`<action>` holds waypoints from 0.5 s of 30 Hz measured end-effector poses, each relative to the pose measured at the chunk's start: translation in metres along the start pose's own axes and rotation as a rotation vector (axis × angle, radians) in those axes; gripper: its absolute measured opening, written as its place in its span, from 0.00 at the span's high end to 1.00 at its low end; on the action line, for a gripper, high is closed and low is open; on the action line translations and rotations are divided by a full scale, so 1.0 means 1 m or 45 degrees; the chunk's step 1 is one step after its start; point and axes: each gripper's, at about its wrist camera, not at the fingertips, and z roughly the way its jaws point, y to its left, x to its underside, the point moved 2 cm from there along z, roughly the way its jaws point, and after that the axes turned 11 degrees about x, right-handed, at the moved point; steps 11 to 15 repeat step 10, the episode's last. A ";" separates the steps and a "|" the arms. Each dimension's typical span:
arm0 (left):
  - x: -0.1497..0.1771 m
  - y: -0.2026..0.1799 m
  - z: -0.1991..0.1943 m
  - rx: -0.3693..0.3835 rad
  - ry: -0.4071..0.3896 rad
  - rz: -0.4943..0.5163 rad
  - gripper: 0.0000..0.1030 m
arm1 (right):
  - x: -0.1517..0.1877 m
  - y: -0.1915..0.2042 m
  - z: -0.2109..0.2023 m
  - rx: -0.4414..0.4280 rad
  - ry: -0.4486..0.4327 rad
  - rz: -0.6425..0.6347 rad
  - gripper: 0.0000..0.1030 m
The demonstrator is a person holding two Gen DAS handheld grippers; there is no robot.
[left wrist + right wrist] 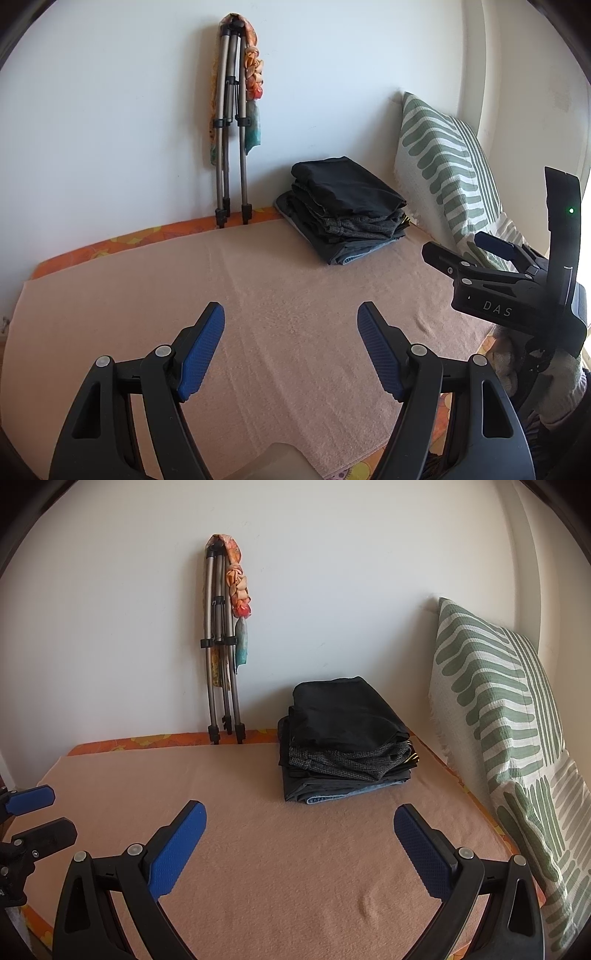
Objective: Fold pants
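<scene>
A stack of folded dark pants (343, 210) lies at the back right of the peach blanket (258, 295); black pair on top, checked grey below, denim at the bottom. It also shows in the right wrist view (343, 742). My left gripper (291, 314) is open and empty over the bare blanket, short of the stack. My right gripper (300, 816) is open and empty, close in front of the stack. The right gripper also shows at the right edge of the left wrist view (465, 251), open. The left gripper shows at the left edge of the right wrist view (51, 812), open.
A green-and-white patterned pillow (506, 731) leans against the wall on the right. A folded tripod (221, 657) with a colourful cloth stands against the back wall. An orange floral sheet (110, 243) edges the mattress under the blanket.
</scene>
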 end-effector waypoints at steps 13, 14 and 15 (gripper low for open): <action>0.004 0.006 -0.003 -0.031 0.012 -0.004 0.28 | 0.000 0.003 0.005 -0.013 0.005 -0.014 0.00; 0.004 0.006 -0.003 -0.031 0.012 -0.004 0.28 | 0.000 0.003 0.005 -0.013 0.005 -0.014 0.00; 0.004 0.006 -0.003 -0.031 0.012 -0.004 0.28 | 0.000 0.003 0.005 -0.013 0.005 -0.014 0.00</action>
